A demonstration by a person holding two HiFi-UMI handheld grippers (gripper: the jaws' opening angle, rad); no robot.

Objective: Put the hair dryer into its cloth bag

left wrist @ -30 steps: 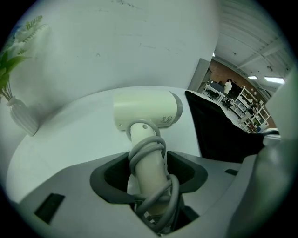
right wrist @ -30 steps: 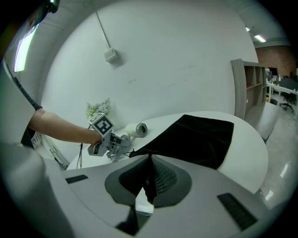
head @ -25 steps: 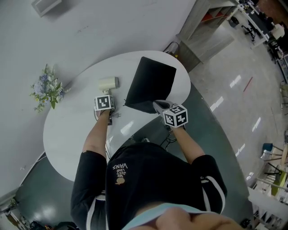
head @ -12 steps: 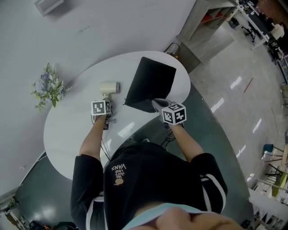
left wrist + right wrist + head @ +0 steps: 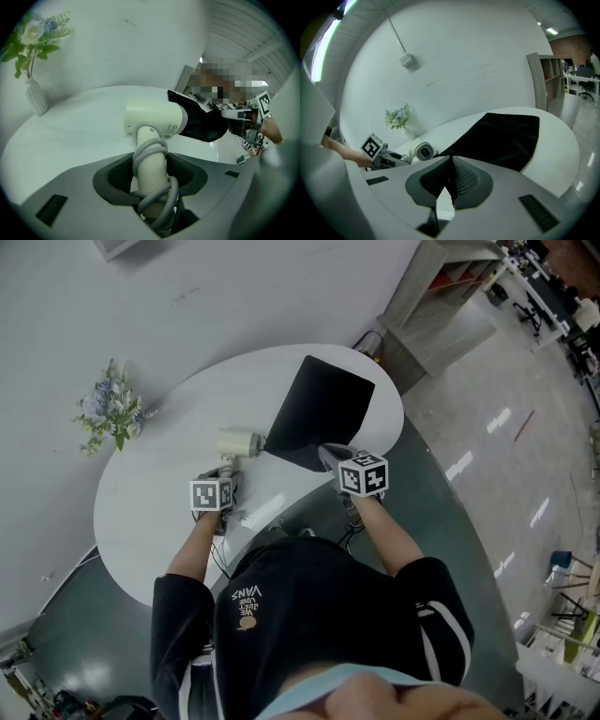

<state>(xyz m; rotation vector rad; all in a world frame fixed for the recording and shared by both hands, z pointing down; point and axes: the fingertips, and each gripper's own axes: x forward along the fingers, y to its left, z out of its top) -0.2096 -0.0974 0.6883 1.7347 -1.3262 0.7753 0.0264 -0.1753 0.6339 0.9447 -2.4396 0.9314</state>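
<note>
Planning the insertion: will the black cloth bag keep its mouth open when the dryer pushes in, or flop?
Likely floppy: the cloth bag lies flat, raised only where the right gripper pinches its edge. It looks light, so it may slide on the glossy table when the hair dryer pushes.

Moved: hair dryer point(image 5: 238, 441), handle clamped in left gripper point(image 5: 223, 474), carried from spot well left of cloth bag point(image 5: 323, 413) down-right toward frame centre. Dryer head now just beside bag's lower left edge. Left gripper lower in frame, nearer person.
</note>
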